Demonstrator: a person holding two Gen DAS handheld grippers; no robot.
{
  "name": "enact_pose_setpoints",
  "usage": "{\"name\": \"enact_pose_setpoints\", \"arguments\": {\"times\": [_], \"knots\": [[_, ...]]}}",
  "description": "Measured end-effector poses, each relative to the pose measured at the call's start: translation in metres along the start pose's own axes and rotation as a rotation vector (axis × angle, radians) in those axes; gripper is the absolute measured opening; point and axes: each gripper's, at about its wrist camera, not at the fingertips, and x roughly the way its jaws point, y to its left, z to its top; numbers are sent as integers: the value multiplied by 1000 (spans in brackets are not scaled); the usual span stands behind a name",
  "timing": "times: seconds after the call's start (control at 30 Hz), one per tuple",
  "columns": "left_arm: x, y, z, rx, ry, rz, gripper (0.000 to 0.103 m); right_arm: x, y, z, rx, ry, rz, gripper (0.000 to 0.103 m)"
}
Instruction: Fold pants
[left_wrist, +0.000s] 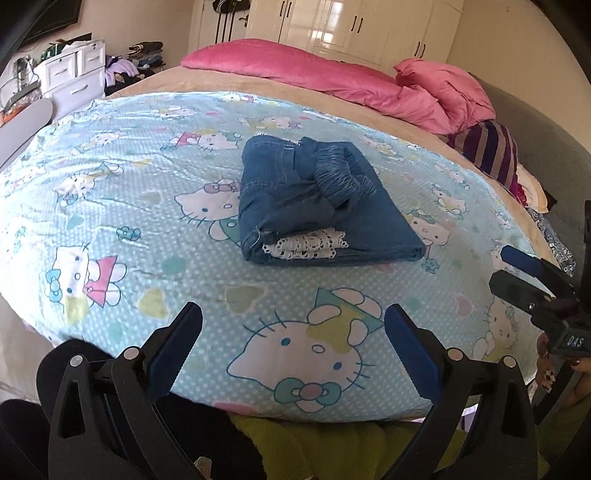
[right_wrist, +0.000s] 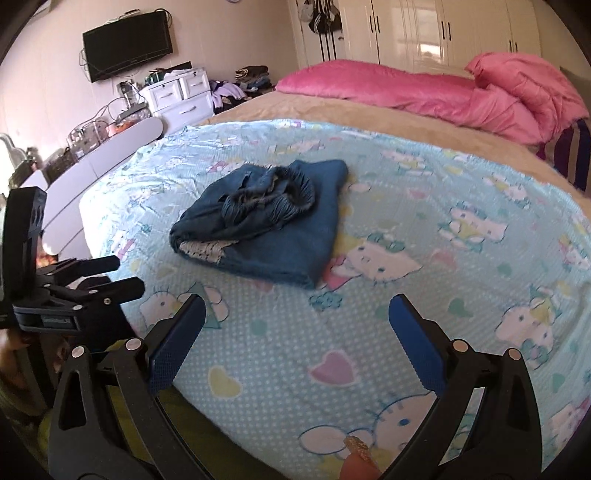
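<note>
Here both the left gripper (left_wrist: 293, 350) and right gripper (right_wrist: 297, 343) hover wide open and empty over the sheet's (left_wrist: 122, 192) near edge, well short of the folded pants (left_wrist: 317, 206) lying mid-bed.

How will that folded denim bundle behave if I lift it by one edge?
The folded denim pants would probably sag and start unfolding, since they are soft stacked layers. The gathered elastic waistband sits loose on top and may slide off. The lace trim peeking from the fold could snag on the fingers. Supporting both sides seems safer.
</note>
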Motion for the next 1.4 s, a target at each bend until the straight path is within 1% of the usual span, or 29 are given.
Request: {"name": "enact_pose_setpoints", "arguments": {"times": [0.27, 0.53, 0.77, 1.2, 1.4], "knots": [[-4, -2, 1, -4, -10, 12, 99, -3, 1, 2, -3, -11, 10, 94], [-7, -3, 1, -3, -14, 26, 99, -4, 6, 4, -24, -4, 39, 94], [-8, 0, 0, -17, -8, 29, 99, -4, 8, 4, -23, -3, 36, 94], [-10, -2, 1, -12, -13, 34, 99, -5, 6, 4, -14, -4, 33, 94], [-9, -4, -1, -9, -4, 33, 99, -6, 6, 3, -13, -6, 30, 94]]}}
